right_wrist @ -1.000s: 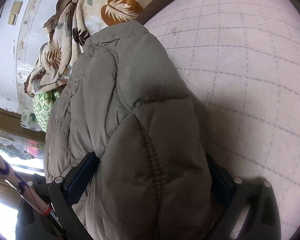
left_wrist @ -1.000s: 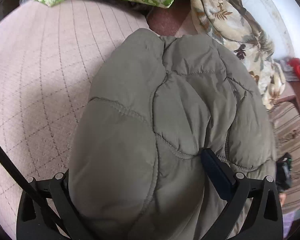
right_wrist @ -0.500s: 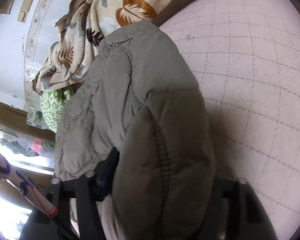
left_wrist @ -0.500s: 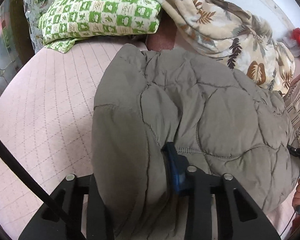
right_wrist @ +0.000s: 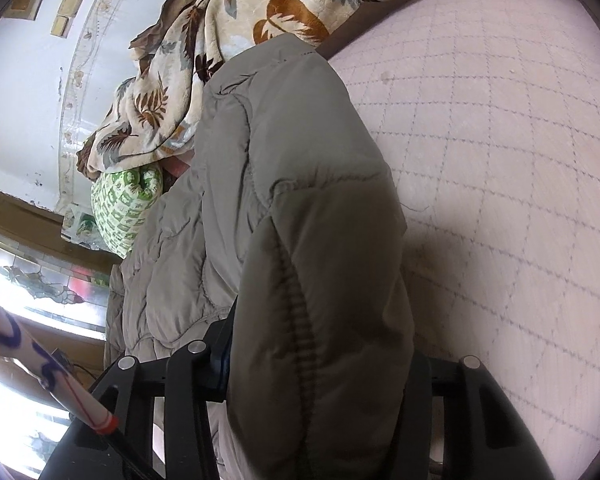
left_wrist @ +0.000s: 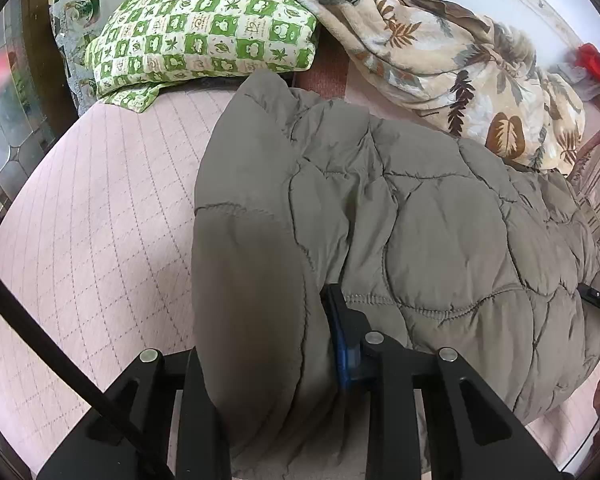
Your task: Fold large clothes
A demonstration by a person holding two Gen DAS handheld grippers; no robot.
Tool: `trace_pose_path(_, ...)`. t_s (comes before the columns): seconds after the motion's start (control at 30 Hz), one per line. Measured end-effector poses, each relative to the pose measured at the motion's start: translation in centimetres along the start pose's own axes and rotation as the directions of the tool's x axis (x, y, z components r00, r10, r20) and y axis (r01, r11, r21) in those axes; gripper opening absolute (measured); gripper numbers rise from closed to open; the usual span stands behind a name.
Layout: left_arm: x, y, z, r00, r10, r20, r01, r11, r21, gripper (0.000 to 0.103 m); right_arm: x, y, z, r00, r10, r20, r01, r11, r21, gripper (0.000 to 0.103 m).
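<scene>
Black plastic fingers w/ blue pads: the left gripper (left_wrist: 266,344) is closed down on a thick roll of the quilted jacket (left_wrist: 400,216), olive-grey, puffy, stitched in curved panels. Only the right-hand pad (left_wrist: 342,344) shows; the other finger is buried under fabric, so the jaws stand as far apart as the bunched padding lets them. From that grip the jacket spreads fwd and to the right across the pink quilted bed cover (left_wrist: 100,208), lying in a bulky heap w/ one edge rolled over.

Right gripper (right_wrist: 320,368) has hold of another fold of the same jacket (right_wrist: 300,200), the padded hem seam running straight down between the fingers; left pad (right_wrist: 220,364) pressed into the cloth, right finger mostly hidden behind it. Bed cover (right_wrist: 500,160) lies bare to the right of the garment.

Beyond the jacket, at the head of the bed: a green-and-white check pillow (left_wrist: 204,36), and beside it a cream leaf-print blanket (left_wrist: 440,52) piled up, its lower edge touching the jacket's far side. A red item (left_wrist: 596,66) sits far right by the wall, too blurred to ID. Stained-glass pane (right_wrist: 40,284) at the left in the right wrist view.
</scene>
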State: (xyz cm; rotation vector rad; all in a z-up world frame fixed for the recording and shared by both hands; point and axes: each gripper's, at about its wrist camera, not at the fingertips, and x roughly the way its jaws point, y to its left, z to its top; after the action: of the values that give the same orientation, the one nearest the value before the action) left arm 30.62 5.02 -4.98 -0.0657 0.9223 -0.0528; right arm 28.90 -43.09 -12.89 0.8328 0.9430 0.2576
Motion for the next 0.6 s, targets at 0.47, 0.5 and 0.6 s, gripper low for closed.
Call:
trace_pose_path(0.47, -0.7, -0.3, -1.3, 1.000, 0.014, -0.005, -0.014, 1.000, -0.008, 0.027, -0.6, -0.2, 0.0, 1.000, -0.007, -0.015, 0.007, 1.000, -0.008, 0.051)
trace_pose_path(0.5, -0.7, -0.3, -1.4, 1.000, 0.015, -0.005, -0.015, 1.000, -0.007, 0.027, -0.5, -0.2, 0.2, 1.000, -0.015, -0.016, 0.015, 1.000, -0.010, 0.051)
trace_pose_path(0.6, -0.7, -0.5, -1.5, 1.000, 0.021, -0.006, -0.021, 1.000, -0.004, 0.027, 0.0, 0.1, 1.1, 0.999, -0.043, -0.017, 0.043, 0.999, -0.011, 0.051)
